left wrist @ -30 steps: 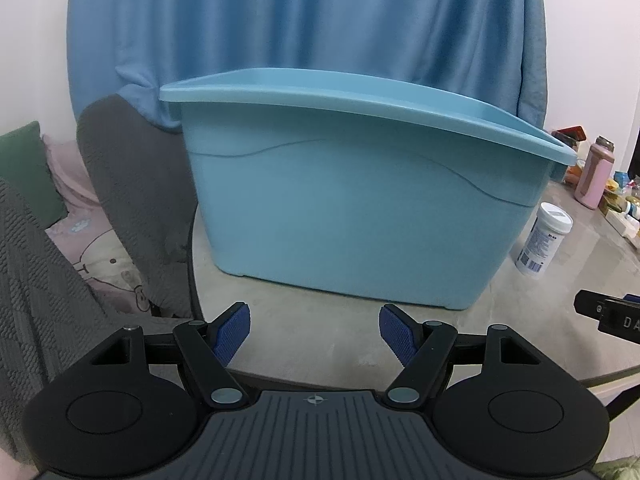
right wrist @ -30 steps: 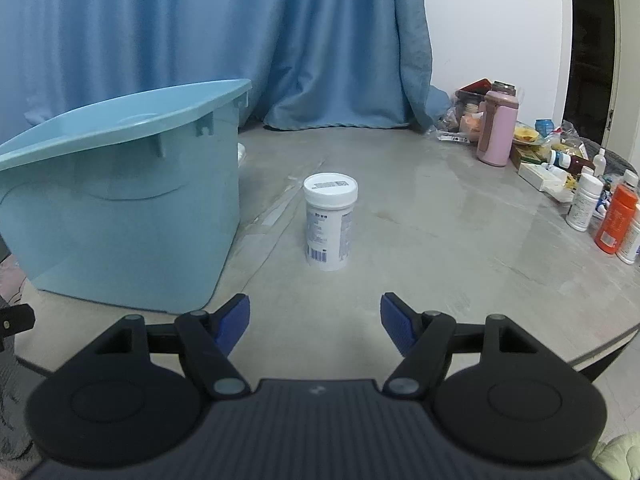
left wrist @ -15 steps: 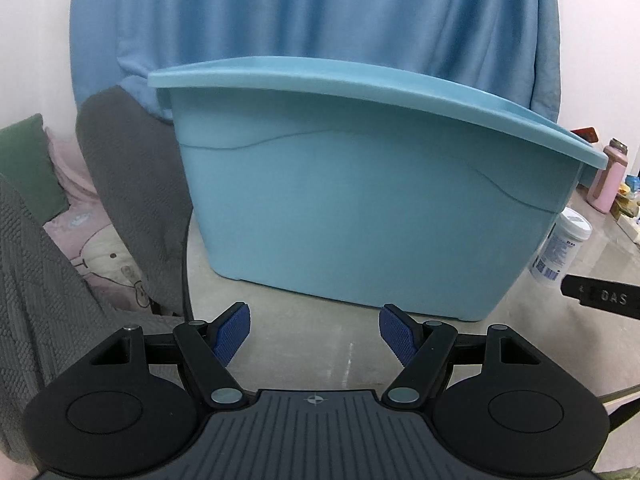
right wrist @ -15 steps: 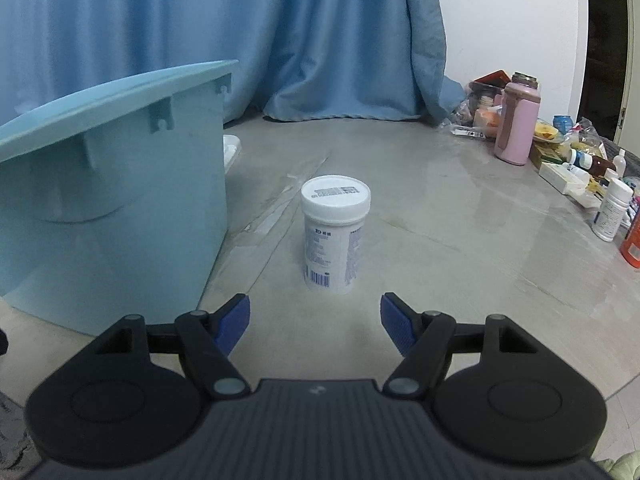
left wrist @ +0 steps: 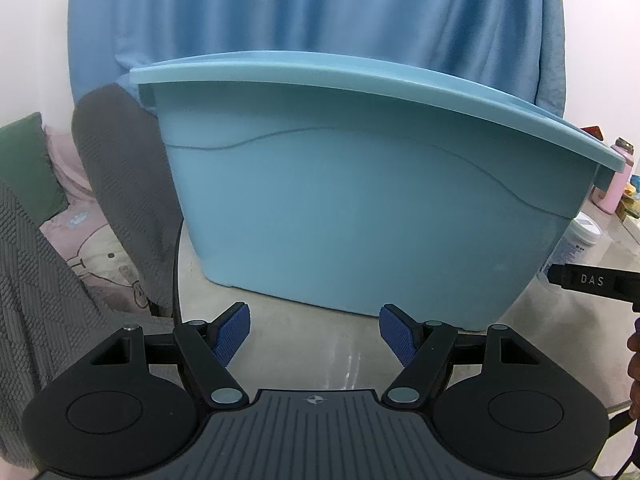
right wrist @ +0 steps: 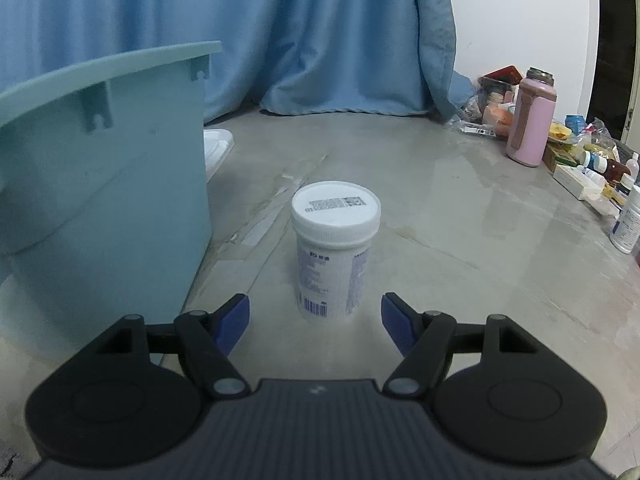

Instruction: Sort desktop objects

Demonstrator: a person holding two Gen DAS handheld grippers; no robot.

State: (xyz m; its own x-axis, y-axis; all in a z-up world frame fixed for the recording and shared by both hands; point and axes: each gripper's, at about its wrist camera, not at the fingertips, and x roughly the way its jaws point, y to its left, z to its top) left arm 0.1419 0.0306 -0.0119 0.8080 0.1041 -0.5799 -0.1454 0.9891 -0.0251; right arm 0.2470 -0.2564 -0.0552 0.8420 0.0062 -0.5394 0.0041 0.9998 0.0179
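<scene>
The right gripper [right wrist: 315, 320] has closed in on the jar [right wrist: 334, 254], upright on the worktop [right wrist: 460, 248] beside the bin [right wrist: 100, 184]; jaws wide, empty. Left gripper [left wrist: 315, 330] likewise, facing the bin.

**Plastic, stone-like sheen, cloth**

I see a smooth matt plastic tub [left wrist: 360, 208], a white plastic jar [right wrist: 335, 256] with ribbed cap, a glossy streaked tabletop [right wrist: 460, 248] (marble-like), soft cloth curtain [right wrist: 280, 32], ribbed blue pads [left wrist: 234, 332].
</scene>
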